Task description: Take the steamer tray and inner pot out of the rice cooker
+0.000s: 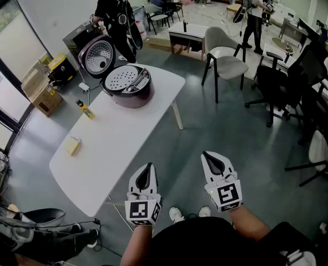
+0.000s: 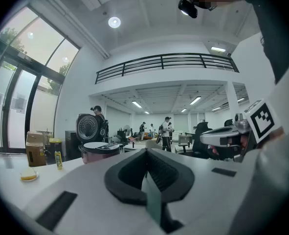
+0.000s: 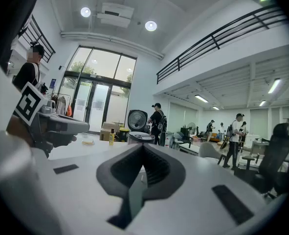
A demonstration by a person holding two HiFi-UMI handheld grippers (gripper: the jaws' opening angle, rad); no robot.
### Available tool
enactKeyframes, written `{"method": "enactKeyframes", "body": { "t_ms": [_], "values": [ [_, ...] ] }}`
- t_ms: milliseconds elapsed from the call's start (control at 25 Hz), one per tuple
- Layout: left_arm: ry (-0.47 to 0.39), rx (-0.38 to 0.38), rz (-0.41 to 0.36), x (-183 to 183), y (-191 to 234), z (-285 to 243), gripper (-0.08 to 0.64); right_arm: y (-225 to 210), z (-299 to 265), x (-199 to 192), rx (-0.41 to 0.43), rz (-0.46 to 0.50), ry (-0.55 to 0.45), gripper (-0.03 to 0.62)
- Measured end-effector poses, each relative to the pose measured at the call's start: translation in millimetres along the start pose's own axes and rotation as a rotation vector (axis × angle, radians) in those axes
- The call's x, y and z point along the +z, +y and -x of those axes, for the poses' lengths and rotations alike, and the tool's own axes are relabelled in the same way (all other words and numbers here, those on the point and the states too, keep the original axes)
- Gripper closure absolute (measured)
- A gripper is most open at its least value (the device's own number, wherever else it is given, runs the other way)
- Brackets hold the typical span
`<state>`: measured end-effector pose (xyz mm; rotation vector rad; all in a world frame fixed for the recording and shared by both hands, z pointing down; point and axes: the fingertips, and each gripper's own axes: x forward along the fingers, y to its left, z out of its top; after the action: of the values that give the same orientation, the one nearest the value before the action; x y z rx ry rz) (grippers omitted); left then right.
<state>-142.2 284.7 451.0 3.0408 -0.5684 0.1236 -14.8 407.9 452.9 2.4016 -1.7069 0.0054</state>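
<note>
Head view puts both my tools low in the frame, just off the near edge of the white table (image 1: 119,143). My left gripper (image 1: 146,170) has its jaws pressed together with nothing between them, and my right gripper (image 1: 212,160) is the same. The rice cooker (image 1: 131,93) sits at the table's far end, well apart from both, its lid (image 1: 97,57) standing up. The perforated steamer tray (image 1: 122,77) lies in its mouth; the inner pot beneath is hidden. A yellow bottle (image 1: 86,111) stands near the cooker.

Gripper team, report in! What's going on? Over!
Left gripper, right gripper shut, empty, by table's near end. Rice cooker lid up, steamer tray inside. Nothing in the way.
</note>
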Motion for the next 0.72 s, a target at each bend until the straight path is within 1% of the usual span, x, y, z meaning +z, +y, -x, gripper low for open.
{"method": "enactKeyframes", "body": {
  "t_ms": [80,240,440,600,720],
  "values": [
    [0.006,0.002,-0.008,0.0,2.4,-1.3,0.568,1.1,-3.6,0.0,-0.004,-0.002,0.001,0.595],
    [0.015,-0.009,-0.05,4.4,4.8,-4.1,0.568,5.8,-10.0,5.5,-0.009,-0.008,0.003,0.595],
    [0.009,-0.036,-0.04,8.3,12.8,-7.1,0.568,15.8,-12.4,33.1,-0.019,0.004,-0.031,0.595],
    [0.017,-0.047,-0.029,7.2,27.0,-11.6,0.568,20.8,-23.1,37.2,-0.036,0.014,-0.043,0.594],
    [0.009,-0.048,-0.033,11.2,42.0,-13.0,0.568,27.1,-33.4,38.8,-0.064,0.021,-0.06,0.594]
  ]
}}
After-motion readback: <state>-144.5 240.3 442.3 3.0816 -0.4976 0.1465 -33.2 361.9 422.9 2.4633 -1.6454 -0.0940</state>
